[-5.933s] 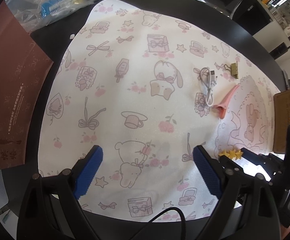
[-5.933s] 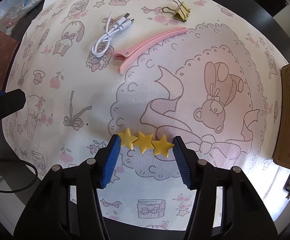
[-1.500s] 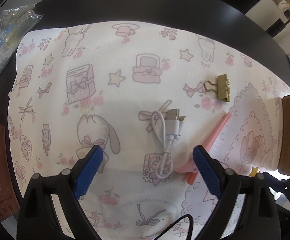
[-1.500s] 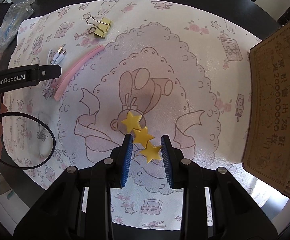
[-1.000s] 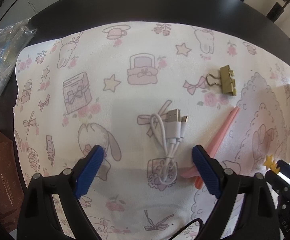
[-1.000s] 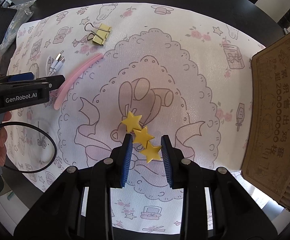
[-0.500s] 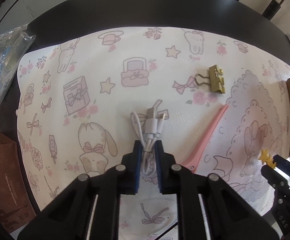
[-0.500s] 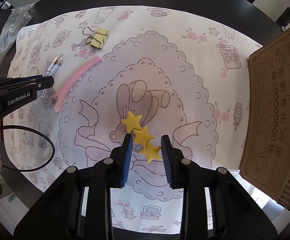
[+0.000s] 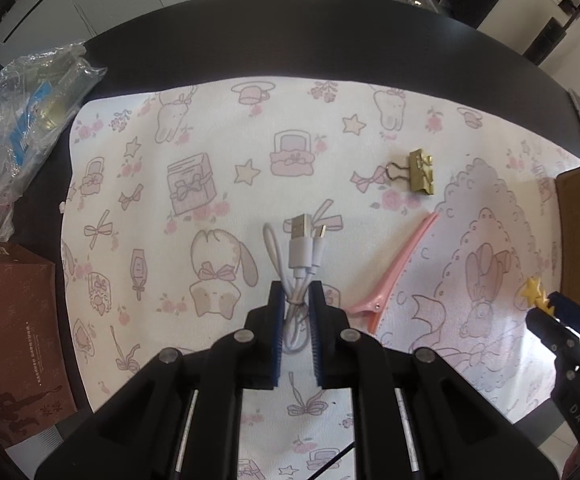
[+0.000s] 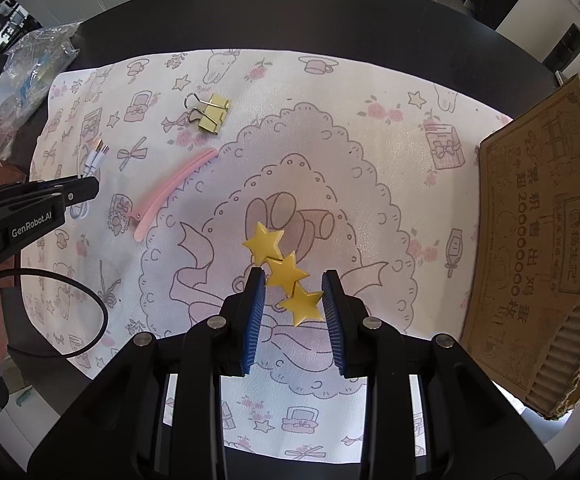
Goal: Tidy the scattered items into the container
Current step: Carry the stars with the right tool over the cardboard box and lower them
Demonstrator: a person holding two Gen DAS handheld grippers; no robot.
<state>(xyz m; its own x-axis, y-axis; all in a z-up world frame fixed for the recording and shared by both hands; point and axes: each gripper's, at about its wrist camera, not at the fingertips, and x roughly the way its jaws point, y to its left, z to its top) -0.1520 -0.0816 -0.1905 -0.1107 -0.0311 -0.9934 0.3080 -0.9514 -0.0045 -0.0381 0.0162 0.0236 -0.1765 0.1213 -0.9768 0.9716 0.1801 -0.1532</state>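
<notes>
My left gripper (image 9: 295, 294) is shut on a coiled white USB cable (image 9: 300, 254), whose plugs stick out past the blue pads, lifted above the patterned mat (image 9: 218, 160). A pink hair clip (image 9: 398, 268) and a gold binder clip (image 9: 420, 172) lie on the mat to its right. My right gripper (image 10: 293, 286) is shut on a yellow clip of three stars (image 10: 284, 270), held above the mat's teddy-bear drawing. The cardboard box (image 10: 538, 240) stands at the right. From the right wrist view the left gripper (image 10: 78, 192) reaches in at the left, holding the cable (image 10: 92, 160).
A clear plastic bag (image 9: 34, 116) with packaged items sits at the far left on the black table (image 9: 290, 36). A brown printed box (image 9: 10, 328) stands at the near left. A black cord (image 10: 62, 312) loops beside a hand at the left edge.
My left gripper closed on the white cable and has lifted it off the mat. My right gripper keeps its hold on the star clip and has barely moved.
</notes>
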